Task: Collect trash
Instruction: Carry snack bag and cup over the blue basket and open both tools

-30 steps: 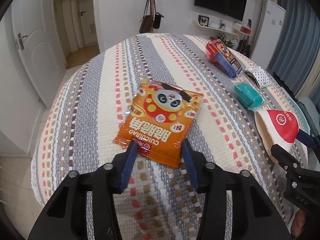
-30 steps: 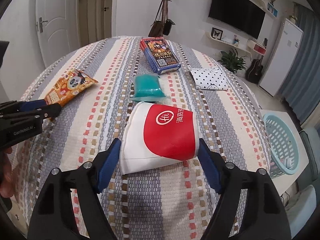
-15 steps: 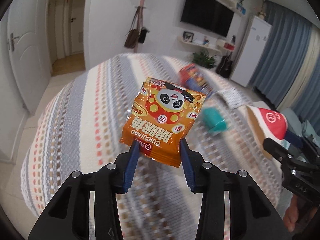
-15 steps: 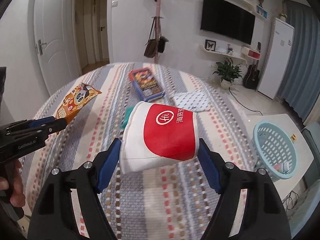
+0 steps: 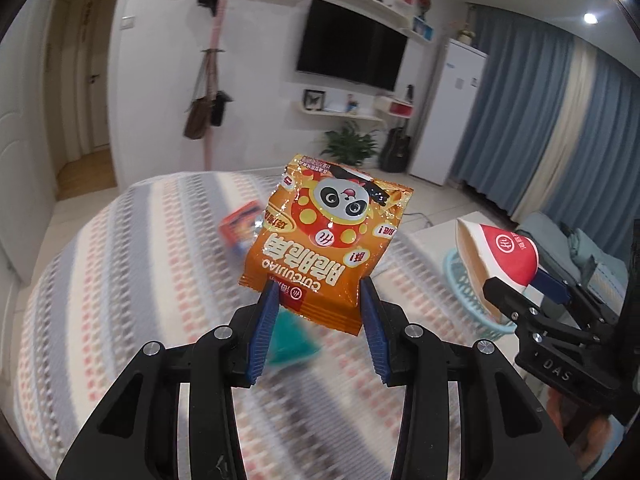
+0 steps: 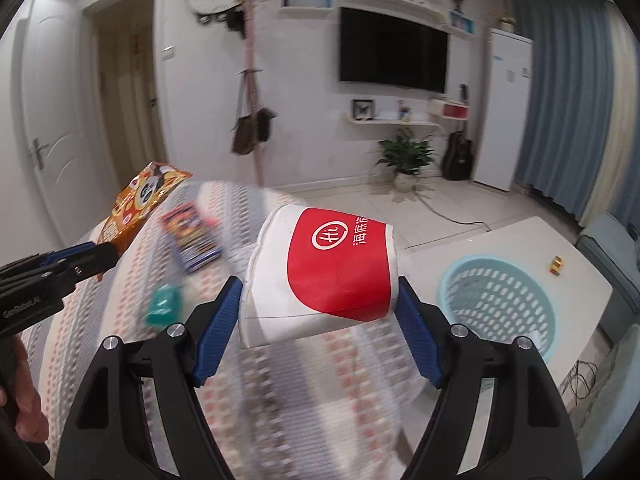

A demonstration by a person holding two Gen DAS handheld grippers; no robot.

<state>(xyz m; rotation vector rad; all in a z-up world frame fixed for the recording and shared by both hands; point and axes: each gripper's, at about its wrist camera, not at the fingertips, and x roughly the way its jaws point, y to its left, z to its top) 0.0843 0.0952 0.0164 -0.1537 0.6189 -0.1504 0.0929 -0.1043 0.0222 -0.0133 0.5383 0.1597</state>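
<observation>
both grippers grasp trash: the left gripper pinches a snack bag, the right gripper a paper cup. only the right view shows inside the basket, something small.

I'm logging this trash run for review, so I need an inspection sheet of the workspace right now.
Surface: striped woven cloth, blurred.
Job's things: orange panda snack bag held above the cloth in the left tool; red-and-white paper cup, flattened, in the right tool; light blue basket on a white table to the right.
Clutter: red-and-blue box and teal packet on the cloth.
Grippers: both closed on their items.
Cables: cord on the floor; wires below the table.
Surroundings: wall TV, plant, guitar.
</observation>
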